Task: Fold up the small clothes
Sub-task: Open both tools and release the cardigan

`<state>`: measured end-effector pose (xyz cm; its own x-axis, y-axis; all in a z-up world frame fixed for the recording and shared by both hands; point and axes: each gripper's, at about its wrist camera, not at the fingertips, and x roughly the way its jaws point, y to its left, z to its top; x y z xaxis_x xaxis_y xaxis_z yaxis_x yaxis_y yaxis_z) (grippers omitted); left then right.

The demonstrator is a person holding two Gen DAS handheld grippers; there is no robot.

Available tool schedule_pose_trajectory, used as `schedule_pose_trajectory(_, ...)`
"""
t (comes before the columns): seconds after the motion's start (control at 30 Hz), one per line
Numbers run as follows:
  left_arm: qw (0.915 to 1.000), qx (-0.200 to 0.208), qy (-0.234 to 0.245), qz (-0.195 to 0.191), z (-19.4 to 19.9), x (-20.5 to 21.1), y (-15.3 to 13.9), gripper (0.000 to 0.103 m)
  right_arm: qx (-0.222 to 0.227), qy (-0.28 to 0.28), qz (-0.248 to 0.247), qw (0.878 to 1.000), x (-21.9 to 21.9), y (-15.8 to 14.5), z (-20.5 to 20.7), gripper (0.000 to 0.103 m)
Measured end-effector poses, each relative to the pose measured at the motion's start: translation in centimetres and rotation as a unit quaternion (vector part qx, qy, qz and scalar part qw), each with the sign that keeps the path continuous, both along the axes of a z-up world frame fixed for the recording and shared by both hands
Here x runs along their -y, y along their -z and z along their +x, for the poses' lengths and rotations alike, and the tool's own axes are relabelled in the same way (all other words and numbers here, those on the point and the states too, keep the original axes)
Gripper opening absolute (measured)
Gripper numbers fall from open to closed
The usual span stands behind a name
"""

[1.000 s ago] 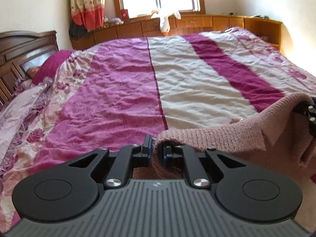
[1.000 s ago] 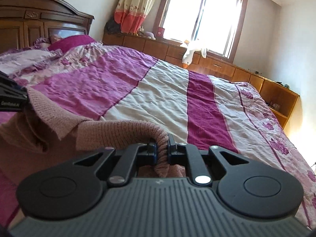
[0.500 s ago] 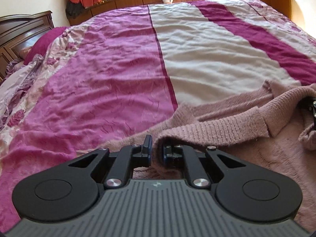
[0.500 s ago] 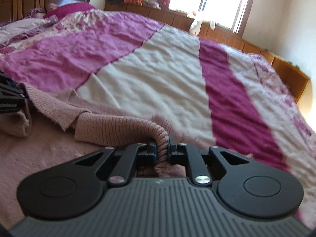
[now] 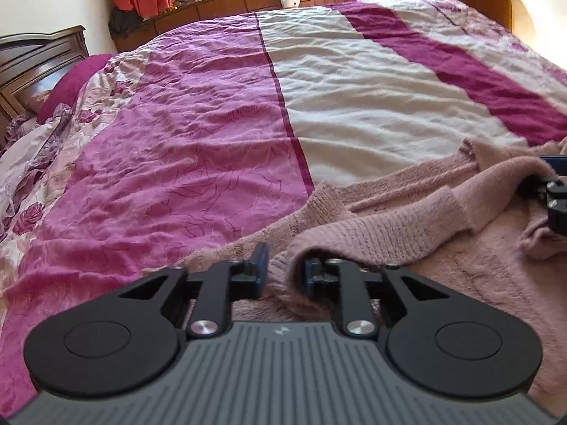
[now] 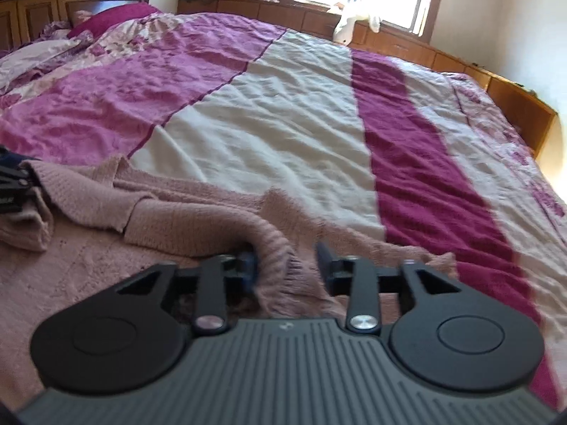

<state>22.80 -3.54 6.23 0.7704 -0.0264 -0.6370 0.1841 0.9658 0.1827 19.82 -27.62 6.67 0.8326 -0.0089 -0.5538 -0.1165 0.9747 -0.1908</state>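
On the bed (image 5: pixel 219 148), near edge: pink knit sweater (image 5: pixel 389 233) lies spread over the striped quilt, ribbed edge doubled over toward 12 o'clock. Left gripper (image 5: pixel 283 269) low over the fabric, jaws parted, knit bunched loosely between them, no pinch evident. Right gripper (image 6: pixel 287 265) likewise, jaws wide, ribbed fold slack in the gap. Judged step: release after laying down one fold. Next move likely needs both grippers backed toward 6 o'clock without snagging loops, then a regrasp for the following fold.
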Motion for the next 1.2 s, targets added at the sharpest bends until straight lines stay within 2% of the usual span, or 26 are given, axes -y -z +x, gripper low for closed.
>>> schedule_pose_trajectory(0.03,1.0000,-0.001,-0.001,-0.004,-0.4,-0.3,-0.5,0.050,0.004,-0.003,-0.003,1.000,0.2,-0.3,-0.4,0.050)
schedule_pose_trajectory(0.1,0.9999,0.003,-0.005,-0.013,-1.2,-1.0,-1.6,0.061,0.009,-0.008,-0.010,1.000,0.5,-1.0,-1.3,0.050)
schedule_pose_trajectory(0.3,0.9991,0.006,-0.016,-0.039,-4.0,-3.2,-4.1,0.072,0.020,-0.013,-0.015,1.000,1.7,-3.2,-3.8,0.051)
schedule_pose_trajectory(0.53,0.9992,0.001,-0.003,-0.040,-6.9,-4.6,-5.0,0.074,0.020,-0.024,0.004,0.999,2.7,-4.6,-6.4,0.051)
schedule_pose_trajectory(0.73,0.9989,-0.014,0.041,-0.020,-8.5,-3.7,-4.0,0.077,0.005,-0.062,0.005,0.998,2.0,-3.5,-7.7,0.051)
schedule_pose_trajectory(0.97,0.9946,-0.016,0.093,0.043,-8.9,-1.1,-1.5,0.077,-0.005,-0.112,-0.018,0.994,0.2,-1.6,-7.4,0.051)
schedule_pose_trajectory(1.2,0.9924,-0.003,0.087,0.087,-7.4,-0.3,0.7,0.077,-0.014,-0.122,-0.048,0.991,-0.6,0.3,-6.2,0.051)
